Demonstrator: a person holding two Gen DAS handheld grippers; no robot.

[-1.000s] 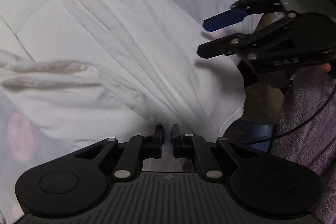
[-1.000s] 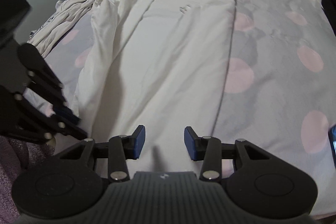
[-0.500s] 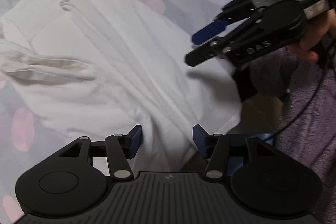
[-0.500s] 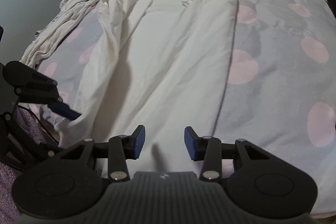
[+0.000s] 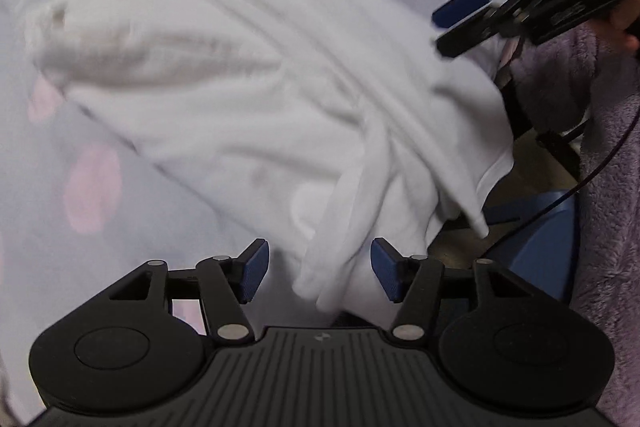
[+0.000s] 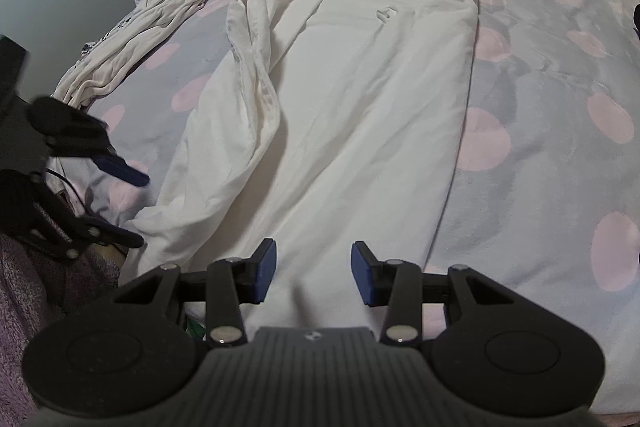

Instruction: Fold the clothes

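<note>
Cloth of the white garment [image 6: 352,115] looked light and limp, best pinched at its 6 o'clock hem; left gripper [image 5: 316,275] and right gripper [image 6: 313,273] both gaped empty.

Both grippers, the left gripper [image 5: 318,277] and right gripper [image 6: 313,275], are built in black with blue pads [image 6: 266,269] (silver rivets at the pivots); a fuzzy purple sleeve [image 5: 612,187] is worn.
</note>
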